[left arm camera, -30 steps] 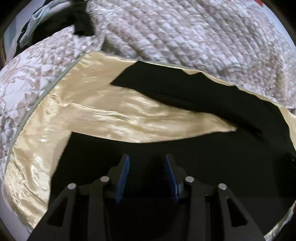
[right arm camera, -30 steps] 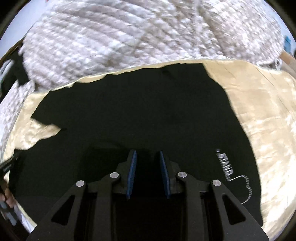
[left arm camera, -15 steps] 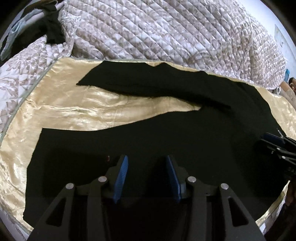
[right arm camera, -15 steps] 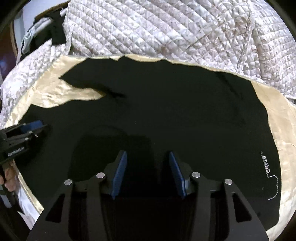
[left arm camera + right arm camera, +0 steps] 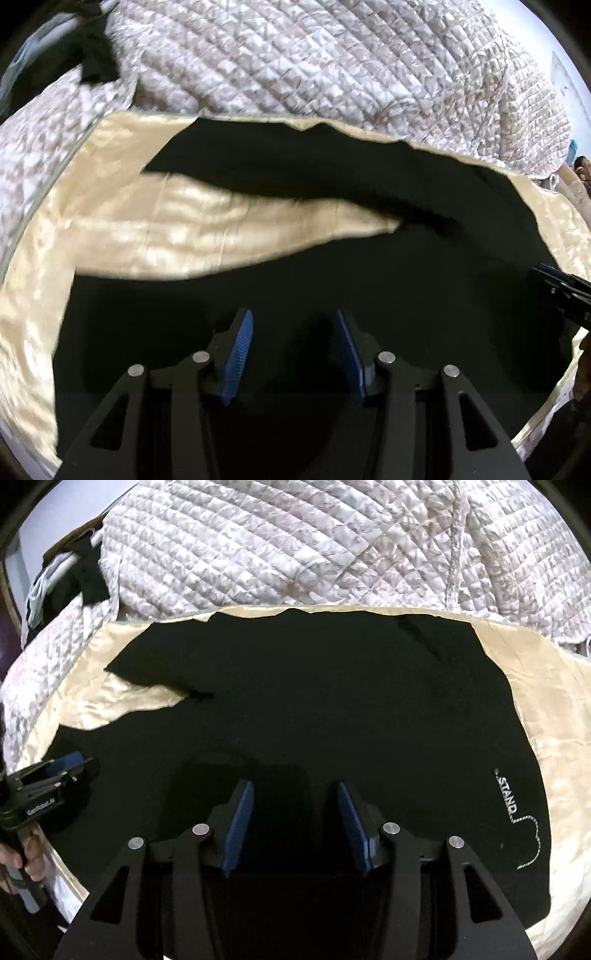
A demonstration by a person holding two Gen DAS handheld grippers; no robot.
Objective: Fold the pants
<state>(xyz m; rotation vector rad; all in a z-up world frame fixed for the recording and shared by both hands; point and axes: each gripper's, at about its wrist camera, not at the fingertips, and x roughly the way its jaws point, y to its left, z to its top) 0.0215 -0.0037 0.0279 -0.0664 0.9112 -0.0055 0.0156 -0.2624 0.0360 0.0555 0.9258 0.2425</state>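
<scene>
Both grippers have spread their jaws since a second ago, the right one from a narrow gap to a wide one.

Nearest the left wrist camera, the left gripper [image 5: 293,350] hangs over the near leg of the black pants [image 5: 332,288] with its blue pads apart and opening further, nothing between them. Nearest the right wrist camera, the right gripper [image 5: 295,819] stands open over the seat of the pants [image 5: 314,701], also holding nothing; the white lettering [image 5: 508,792] lies just to its right, by the waist end.

Beyond the jaws the pants lie flat on a cream satin sheet [image 5: 184,229], waist toward the sheet's right edge and the two legs running left. The legs are splayed, with a wedge of bare sheet between them. The far leg runs along the sheet's far edge, against the heaped quilted blanket [image 5: 314,62].

Judging from this, the risk lies in the grab. The dark cloth lies flat and smooth, so a pinch could take one layer only, or catch the slippery sheet underneath and drag it along. With the legs splayed, folding one onto the other may leave them crooked unless both ends travel together.
</scene>
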